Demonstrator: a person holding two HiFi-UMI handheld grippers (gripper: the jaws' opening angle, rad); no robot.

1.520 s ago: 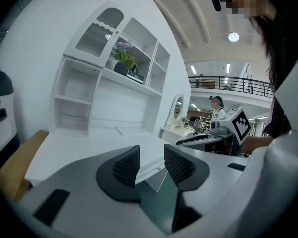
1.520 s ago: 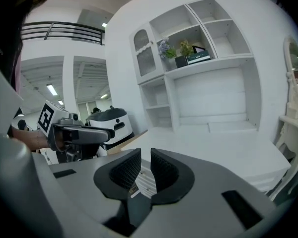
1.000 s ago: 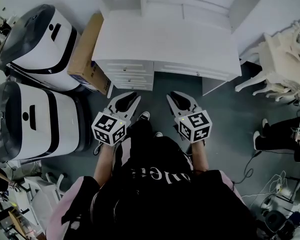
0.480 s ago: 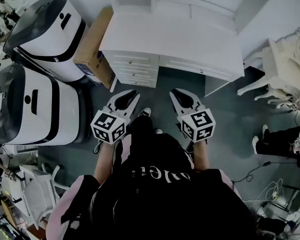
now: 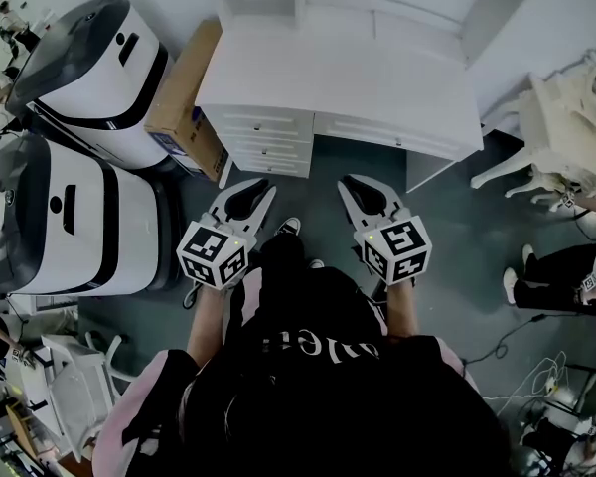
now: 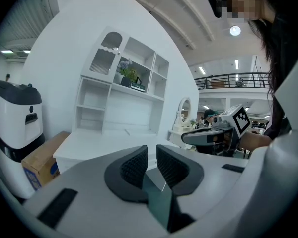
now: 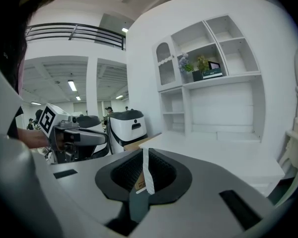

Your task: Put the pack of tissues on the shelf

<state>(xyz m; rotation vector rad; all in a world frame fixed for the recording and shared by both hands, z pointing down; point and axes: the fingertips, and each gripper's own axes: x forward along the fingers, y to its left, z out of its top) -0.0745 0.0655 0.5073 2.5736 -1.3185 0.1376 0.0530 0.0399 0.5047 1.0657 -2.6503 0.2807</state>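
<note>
Left gripper [image 5: 253, 189] and right gripper [image 5: 360, 187]: jaws pressed together, nothing between them. I see no pack of tissues in any view, so no bearing or axis. Desk [image 5: 348, 78] and shelf [image 7: 223, 76] lie straight ahead of both tips; neither hand is nearer.

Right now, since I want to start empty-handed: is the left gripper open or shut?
Shut. On the left gripper the jaws stand almost together, with nothing between them.
</note>
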